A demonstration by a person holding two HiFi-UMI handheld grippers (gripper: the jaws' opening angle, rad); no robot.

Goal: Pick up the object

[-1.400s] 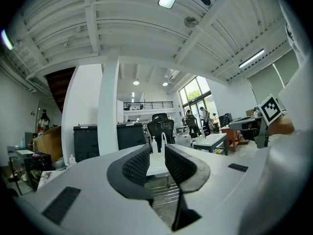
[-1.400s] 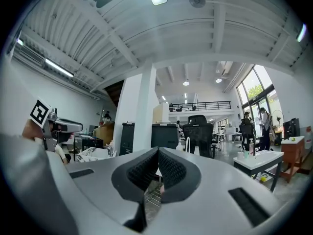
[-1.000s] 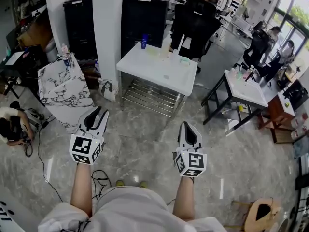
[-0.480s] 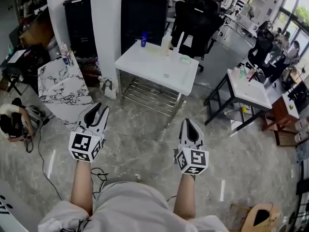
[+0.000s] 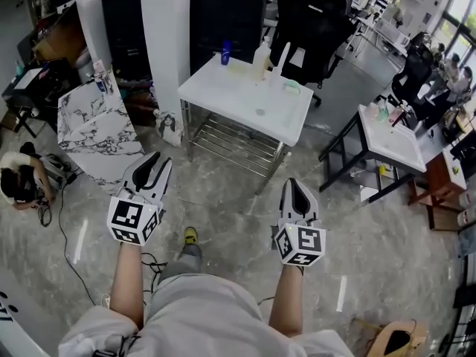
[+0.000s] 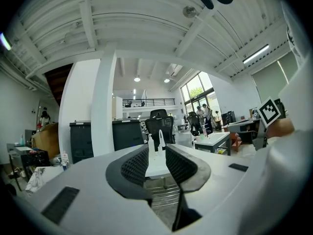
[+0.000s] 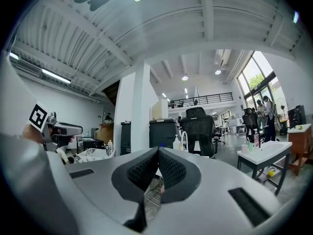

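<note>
Which object you're after can't be told. Bottles point(image 5: 260, 53) stand on the white table point(image 5: 245, 104) well ahead of both jaws, their labels too small to read. Your left gripper point(image 5: 155, 163) has its jaws slightly apart and empty; your right gripper point(image 5: 297, 187) has them pressed together on nothing. Below is grey marble floor point(image 5: 223, 192), and beyond the table a black office chair point(image 5: 316, 28)

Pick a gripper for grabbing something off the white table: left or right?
Left, tentatively. The left gripper has its jaws apart and frames the white table between them; the right gripper is shut. Both are well short of the table.
</note>
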